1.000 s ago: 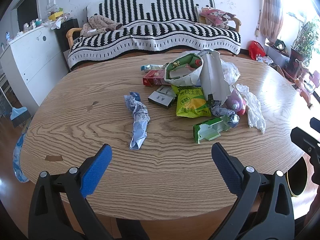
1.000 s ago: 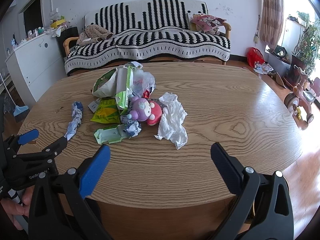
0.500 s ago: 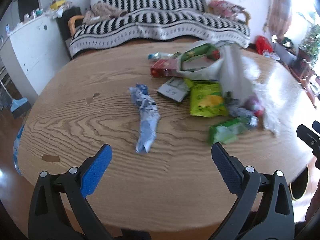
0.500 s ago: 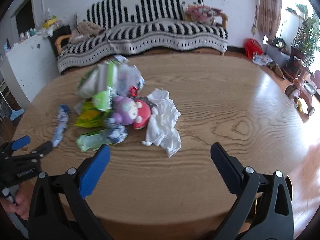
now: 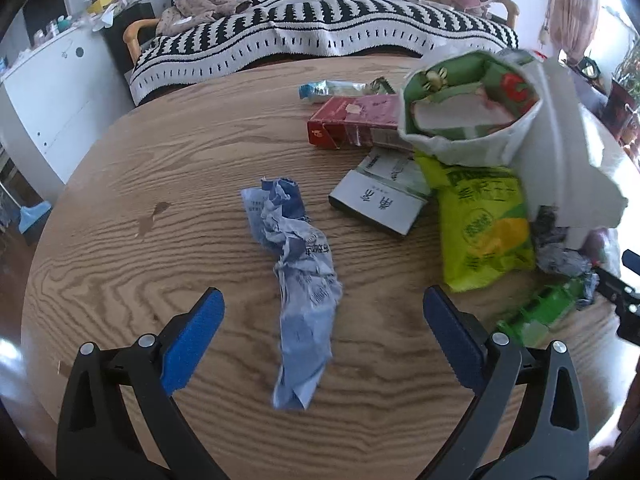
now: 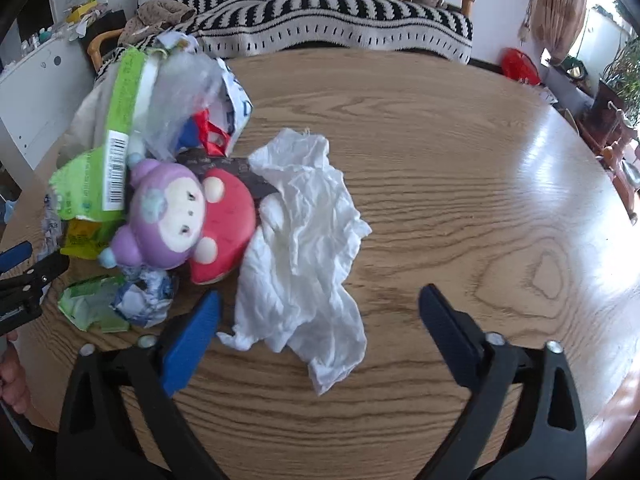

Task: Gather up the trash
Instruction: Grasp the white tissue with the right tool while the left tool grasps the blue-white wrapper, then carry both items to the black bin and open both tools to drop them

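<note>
Near the table's (image 5: 120,184) front edge, the left gripper (image 5: 322,308) gapes over the blue crumpled wrapper (image 5: 300,280); right gripper (image 6: 318,308), jaws closing, straddles the white tissue (image 6: 304,240), pads clear. Best pinch mid-bundle, avoiding the toy (image 6: 180,216) beyond.

We see a crumpled blue paper wrapper (image 5: 301,292) lying flat and lengthwise on the wood, apart from the heap. In the heap, a yellow-green snack bag (image 5: 484,228) lies flat, touching a small white box (image 5: 380,204). A rumpled white tissue (image 6: 304,240) sprawls against a purple-and-red toy (image 6: 184,216).
</note>
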